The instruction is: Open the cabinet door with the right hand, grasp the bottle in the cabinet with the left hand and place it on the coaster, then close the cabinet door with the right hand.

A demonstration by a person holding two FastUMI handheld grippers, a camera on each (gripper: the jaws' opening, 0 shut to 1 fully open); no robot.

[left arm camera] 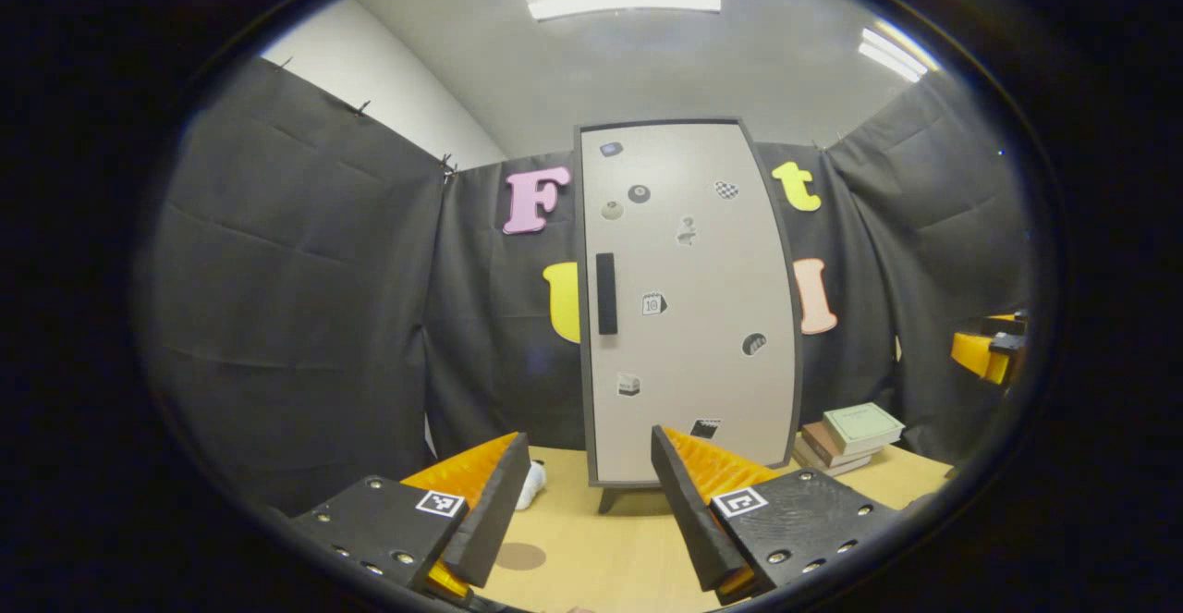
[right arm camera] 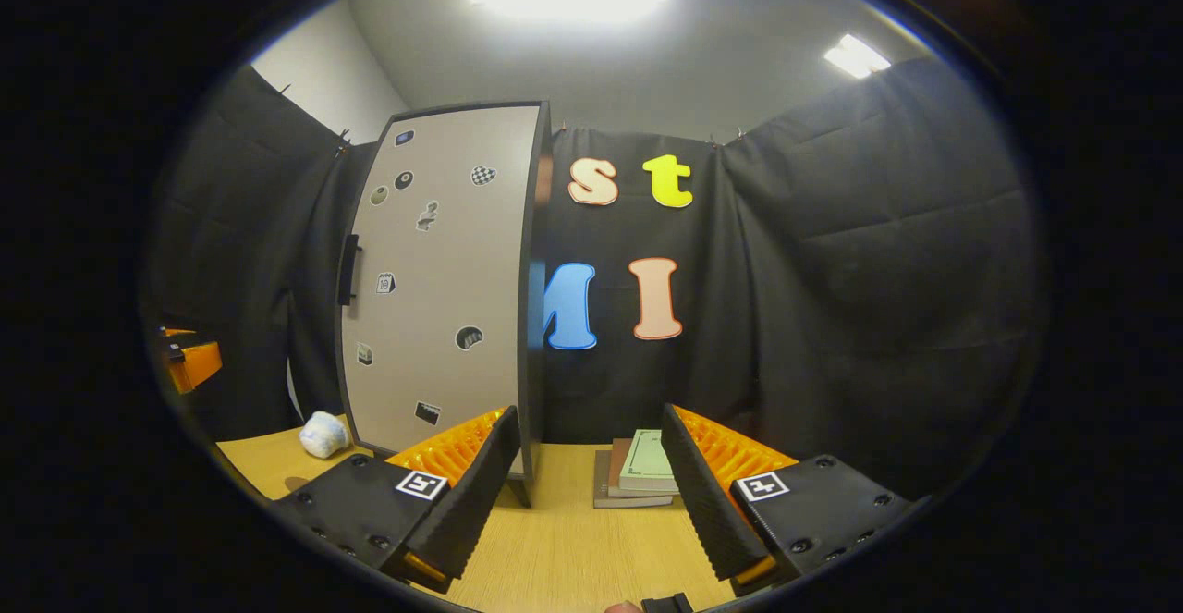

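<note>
— Where does the cabinet (left arm camera: pixel 689 299) sit in the left gripper view?

— Middle of the frame, standing upright on the wooden surface (left arm camera: pixel 610 548) against the black cloth. Its door (left arm camera: pixel 702 252) is closed: a pale grey panel in a dark frame, dotted with small stickers, with a dark vertical handle (left arm camera: pixel 606 293) near its left edge.

— And the left claw (left arm camera: pixel 591 493)?

— Released, fingers spread wide at the bottom of the frame, nothing between them, short of the cabinet. A round brown coaster (left arm camera: pixel 520 556) lies on the surface at lower centre, between the fingers (a small white thing (left arm camera: pixel 530 484) lies beside the cabinet's left foot).

— The right gripper view?

— The cabinet (right arm camera: pixel 444 289) is left of centre, seen at an angle, handle (right arm camera: pixel 349 269) at its far left edge. The right claw (right arm camera: pixel 587 479) is released too, empty, at the bottom of the frame. A stack of books (right arm camera: pixel 638 479) lies flat between its fingers, farther back, right of the cabinet.

— The bottle?

— Cannot tell; the door hides the inside.
</note>
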